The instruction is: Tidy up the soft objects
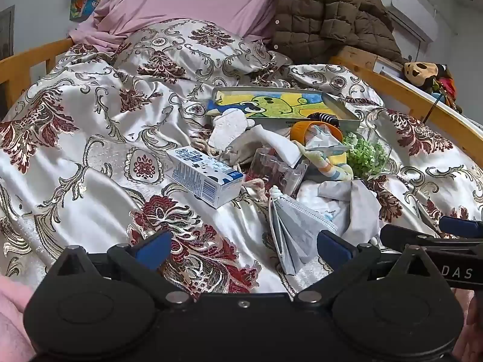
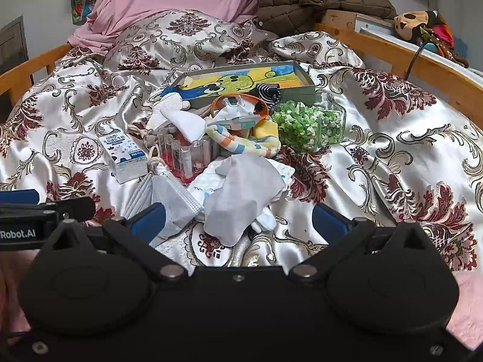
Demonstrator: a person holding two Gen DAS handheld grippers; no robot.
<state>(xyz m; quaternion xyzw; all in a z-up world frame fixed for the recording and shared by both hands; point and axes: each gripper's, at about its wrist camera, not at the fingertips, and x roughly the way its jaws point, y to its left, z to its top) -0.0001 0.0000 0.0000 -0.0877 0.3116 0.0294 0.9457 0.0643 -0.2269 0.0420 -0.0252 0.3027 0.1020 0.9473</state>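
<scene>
Both your claws are spread wide and hold nothing. The soft pile lies on the bedspread [image 2: 392, 157] just ahead of them. Your right gripper [image 2: 238, 217] already frames the grey cloth [image 2: 241, 199], which lies between its fingers, long axis running away from you and slightly right. The folded mask [image 2: 172, 202] touches that claw's left finger. From your left gripper [image 1: 241, 244], the mask [image 1: 295, 232] sits to the right, by its right finger. The right hand looks nearer the cloth; a straight push forward should seat it.

Glossy satin bedspread [image 1: 90, 150], wooden bed rail [image 1: 422, 99]
</scene>
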